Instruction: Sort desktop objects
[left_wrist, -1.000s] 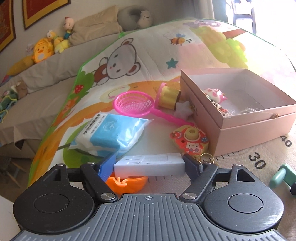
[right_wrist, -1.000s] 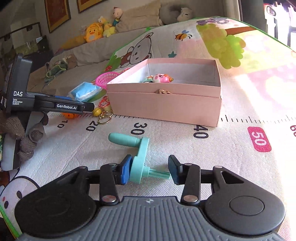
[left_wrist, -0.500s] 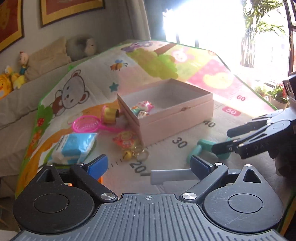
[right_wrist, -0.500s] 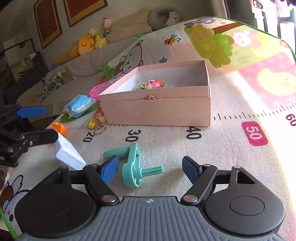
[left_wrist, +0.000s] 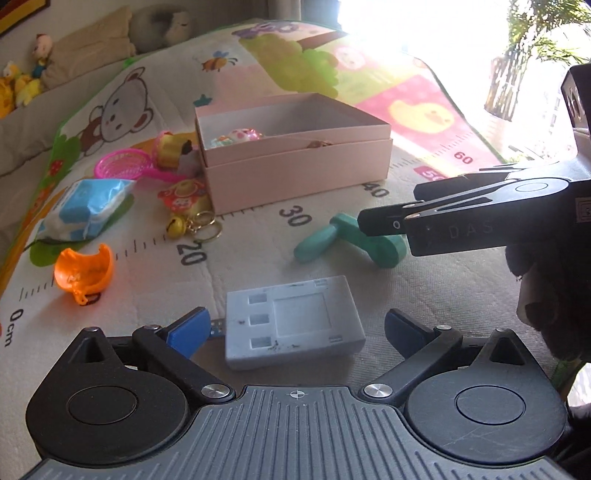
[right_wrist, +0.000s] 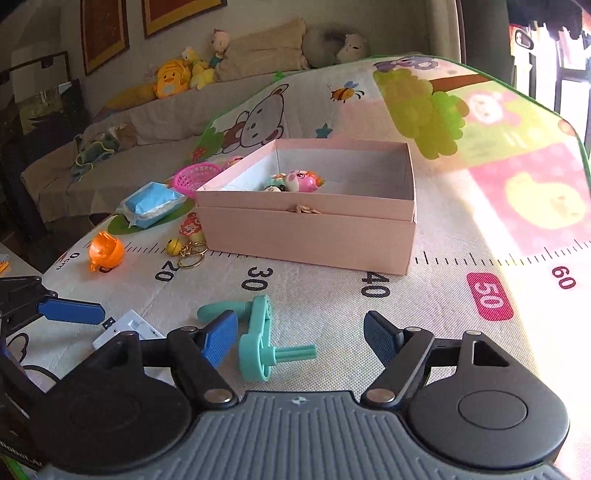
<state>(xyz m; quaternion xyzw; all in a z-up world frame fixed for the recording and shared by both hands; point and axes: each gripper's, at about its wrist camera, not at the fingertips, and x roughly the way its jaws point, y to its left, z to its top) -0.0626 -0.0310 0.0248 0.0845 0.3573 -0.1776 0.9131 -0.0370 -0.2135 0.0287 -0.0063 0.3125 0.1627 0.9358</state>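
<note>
White adapter block (left_wrist: 293, 321) had dropped from the left gripper (left_wrist: 295, 326) onto the play mat (left_wrist: 443, 280); jaws wide apart, empty. Right view: right gripper (right_wrist: 301, 338) spread wide, empty, teal crank handle (right_wrist: 258, 339) lying between its fingers, pink box (right_wrist: 306, 232) beyond.

A play mat (left_wrist: 424, 295) w/ a bear pic & ruler numbers is covering the surface. Lying right on it: pink box (left_wrist: 295, 173), green crank toy (left_wrist: 347, 242), gray flat block (left_wrist: 291, 321), orange shell (left_wrist: 83, 273), key ring w/ bell (left_wrist: 192, 225), blue tissue pack (left_wrist: 83, 208), pink net scoop (left_wrist: 125, 168).
</note>
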